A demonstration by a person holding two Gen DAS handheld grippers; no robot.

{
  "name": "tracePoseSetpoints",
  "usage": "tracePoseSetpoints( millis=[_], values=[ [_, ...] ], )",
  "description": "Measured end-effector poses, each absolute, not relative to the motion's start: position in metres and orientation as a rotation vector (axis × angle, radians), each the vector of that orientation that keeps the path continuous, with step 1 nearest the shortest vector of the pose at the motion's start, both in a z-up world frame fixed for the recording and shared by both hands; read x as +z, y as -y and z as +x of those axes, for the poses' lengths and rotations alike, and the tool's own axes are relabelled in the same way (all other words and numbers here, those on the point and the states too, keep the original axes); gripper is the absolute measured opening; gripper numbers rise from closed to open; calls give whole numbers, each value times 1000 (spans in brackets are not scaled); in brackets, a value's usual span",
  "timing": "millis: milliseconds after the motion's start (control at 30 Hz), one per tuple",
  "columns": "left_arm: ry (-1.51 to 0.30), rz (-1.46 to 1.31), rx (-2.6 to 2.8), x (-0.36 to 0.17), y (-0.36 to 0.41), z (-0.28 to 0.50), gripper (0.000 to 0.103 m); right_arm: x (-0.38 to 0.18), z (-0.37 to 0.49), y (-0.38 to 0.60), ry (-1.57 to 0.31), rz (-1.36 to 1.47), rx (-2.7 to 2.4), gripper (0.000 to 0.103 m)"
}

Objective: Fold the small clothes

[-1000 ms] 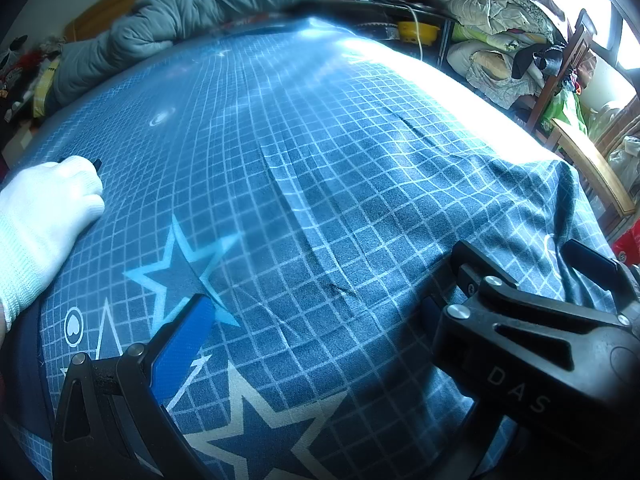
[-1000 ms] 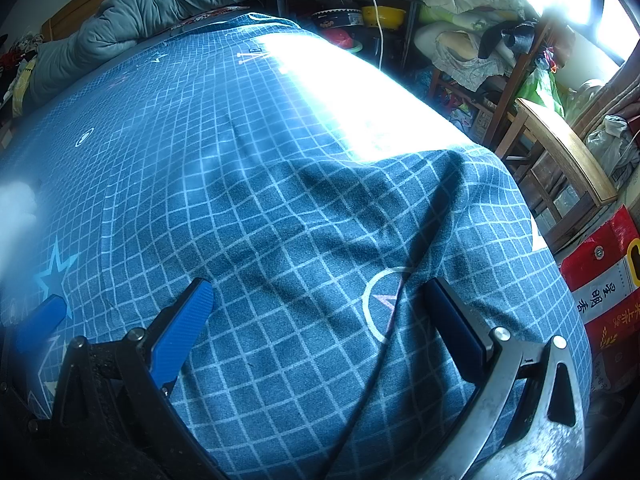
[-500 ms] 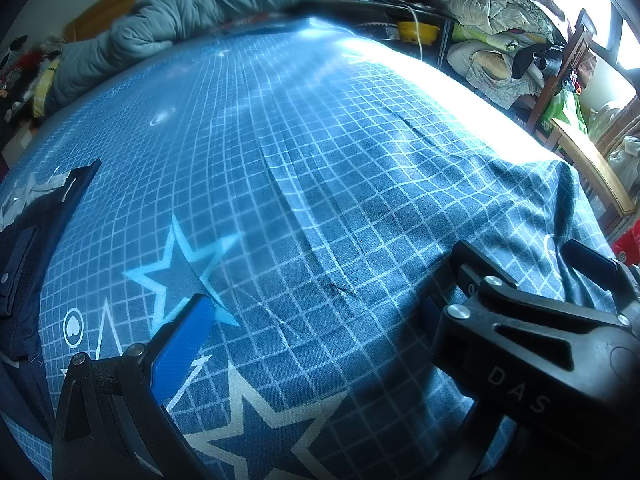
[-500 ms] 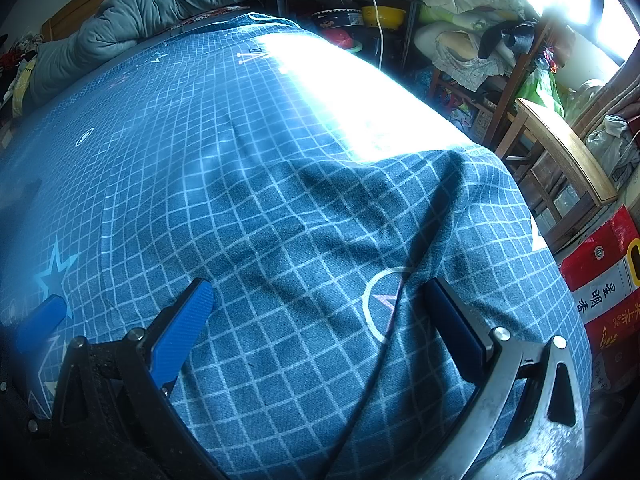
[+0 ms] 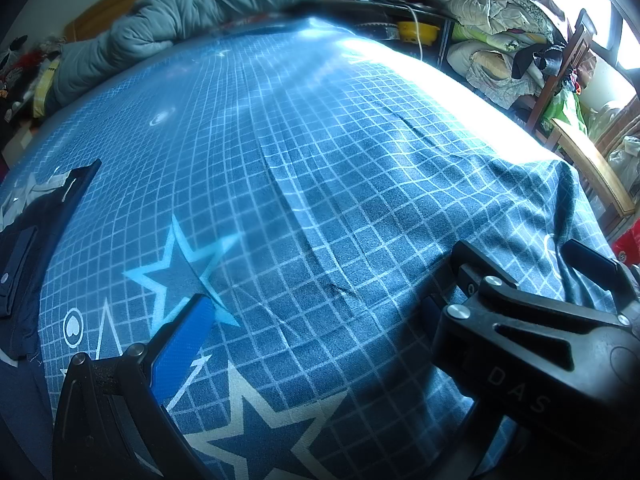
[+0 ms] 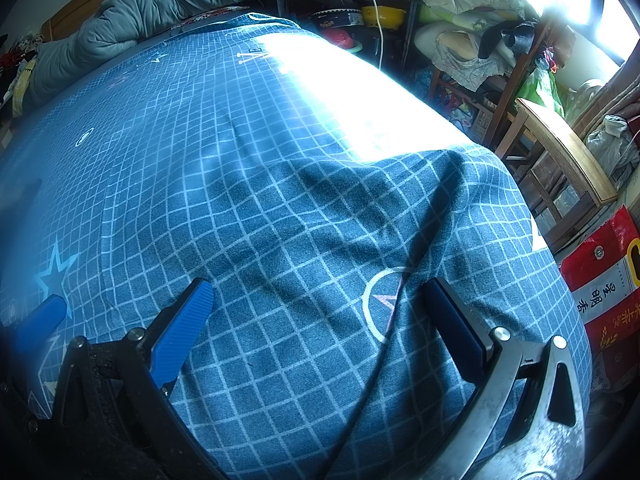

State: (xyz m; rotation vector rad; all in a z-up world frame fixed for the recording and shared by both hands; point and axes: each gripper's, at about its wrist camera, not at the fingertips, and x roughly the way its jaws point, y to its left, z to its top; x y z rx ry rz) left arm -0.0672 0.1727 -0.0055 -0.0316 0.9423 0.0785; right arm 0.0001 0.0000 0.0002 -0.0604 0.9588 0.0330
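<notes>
A dark navy garment [image 5: 24, 248] with a pale lining showing at its top lies flat on the blue grid bedsheet [image 5: 320, 140], at the far left edge of the left wrist view. My left gripper [image 5: 312, 328] rests low over the sheet to the garment's right, open, with nothing between its fingers. Its blue left pad [image 5: 180, 344] shows; the right one is partly hidden behind the black body of the other gripper [image 5: 520, 344]. My right gripper [image 6: 316, 320] stands open over a wrinkled part of the sheet [image 6: 320, 208], holding nothing.
A grey quilt [image 5: 180, 12] is bunched at the far end of the bed. Off the bed's right edge stand a wooden chair [image 6: 560, 152], a red sack [image 6: 600, 280] and shelves piled with bedding [image 6: 460, 40].
A white-gloved hand at the left edge one second ago has gone, and the dark garment now lies there on the sheet. Neither gripper has moved.
</notes>
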Motion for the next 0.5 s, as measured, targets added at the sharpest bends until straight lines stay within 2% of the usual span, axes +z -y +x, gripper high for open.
tracePoseSetpoints(
  millis=[500],
  values=[
    [-943,-31,78,-5,-172,-66,103,0,0,0,-960,-60,33,103]
  ],
)
